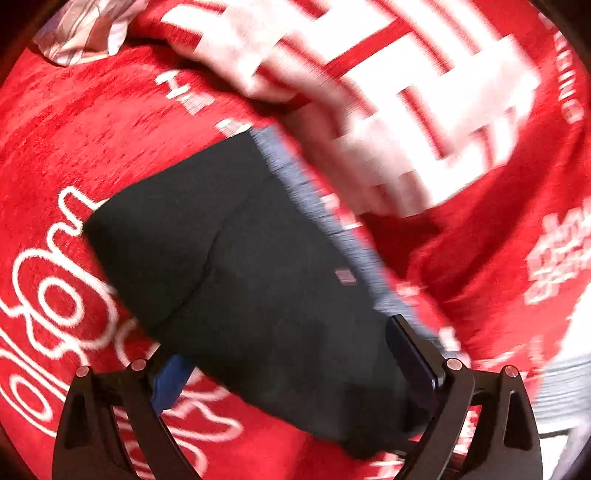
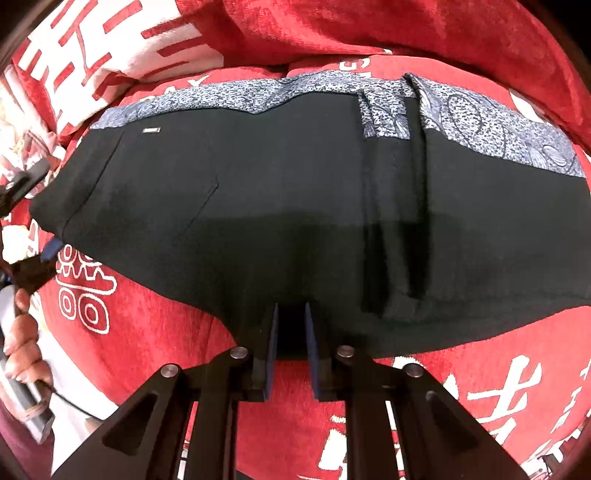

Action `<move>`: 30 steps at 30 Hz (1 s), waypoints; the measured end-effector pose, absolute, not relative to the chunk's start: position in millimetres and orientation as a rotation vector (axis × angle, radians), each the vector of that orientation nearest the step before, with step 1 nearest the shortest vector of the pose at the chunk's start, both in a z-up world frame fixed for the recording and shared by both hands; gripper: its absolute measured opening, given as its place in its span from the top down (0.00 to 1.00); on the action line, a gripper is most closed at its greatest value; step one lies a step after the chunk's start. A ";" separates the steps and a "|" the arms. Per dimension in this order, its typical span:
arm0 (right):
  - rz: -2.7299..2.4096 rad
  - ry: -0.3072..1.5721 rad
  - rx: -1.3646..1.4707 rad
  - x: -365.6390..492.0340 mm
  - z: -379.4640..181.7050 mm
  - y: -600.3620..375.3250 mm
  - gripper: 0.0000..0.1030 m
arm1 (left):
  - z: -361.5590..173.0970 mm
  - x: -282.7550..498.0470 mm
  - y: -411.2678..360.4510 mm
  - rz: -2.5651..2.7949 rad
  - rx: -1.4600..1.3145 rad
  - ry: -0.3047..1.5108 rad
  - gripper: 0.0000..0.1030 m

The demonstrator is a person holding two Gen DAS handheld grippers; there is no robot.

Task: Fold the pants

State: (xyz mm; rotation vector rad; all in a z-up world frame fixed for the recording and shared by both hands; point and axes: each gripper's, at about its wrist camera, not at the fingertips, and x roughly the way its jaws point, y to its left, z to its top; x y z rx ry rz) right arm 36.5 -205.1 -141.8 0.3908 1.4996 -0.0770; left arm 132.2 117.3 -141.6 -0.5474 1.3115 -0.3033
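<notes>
The black pants (image 2: 266,206) lie folded on a red cover with white lettering (image 2: 147,332), over a blue-grey patterned fabric (image 2: 480,125) along the far edge. In the left wrist view the pants (image 1: 229,258) run between the fingers of my left gripper (image 1: 291,365), which is wide open around their near end. My right gripper (image 2: 290,339) is nearly closed, its fingers pinching the near edge of the pants. The left gripper also shows at the left edge of the right wrist view (image 2: 26,229).
A red and white patterned blanket (image 1: 406,92) is bunched at the back. A striped cloth (image 1: 81,33) lies at the far left corner. The person's hand (image 2: 22,350) holds the left gripper's handle.
</notes>
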 end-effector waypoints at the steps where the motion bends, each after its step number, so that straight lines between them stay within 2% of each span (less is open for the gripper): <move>1: -0.076 1.500 0.388 36.6 -141.9 -204.7 0.84 | -148.0 134.9 120.1 -0.273 -0.545 1.332 0.08; 3: -0.072 1.503 0.384 37.6 -141.4 -203.9 0.84 | -150.1 138.1 122.5 -0.229 -0.562 1.323 0.09; 5: -0.069 1.511 0.381 40.2 -138.1 -203.3 0.84 | -143.7 138.2 113.3 -0.184 -0.444 1.313 0.31; 6: -0.062 1.514 0.377 42.3 -134.9 -202.9 0.84 | -142.6 138.4 107.7 -0.165 -0.349 1.323 0.53; 7: -0.047 1.513 0.374 44.8 -130.1 -202.2 0.84 | -142.2 138.6 100.9 -0.151 -0.270 1.326 0.58; 11: 0.009 1.466 0.361 63.5 -101.7 -201.8 0.82 | -127.6 128.3 75.7 -0.178 -0.010 1.240 0.62; 12: 0.025 1.455 0.363 71.1 -94.5 -202.0 0.73 | -124.7 123.4 63.8 -0.185 0.088 1.205 0.62; 13: 0.047 1.446 0.373 83.2 -86.0 -203.1 0.55 | -122.1 117.0 54.2 -0.192 0.183 1.169 0.62; 15: 0.075 1.426 0.385 101.6 -74.1 -203.2 0.37 | -120.7 101.6 28.2 -0.210 0.396 1.082 0.62; 21: 0.322 1.431 0.388 180.9 -44.9 -167.4 0.36 | -129.1 74.6 0.0 -0.251 0.688 0.951 0.62; 30: 0.554 1.610 0.304 249.1 -67.5 -59.4 0.35 | -124.8 61.1 2.6 -0.284 0.789 0.889 0.62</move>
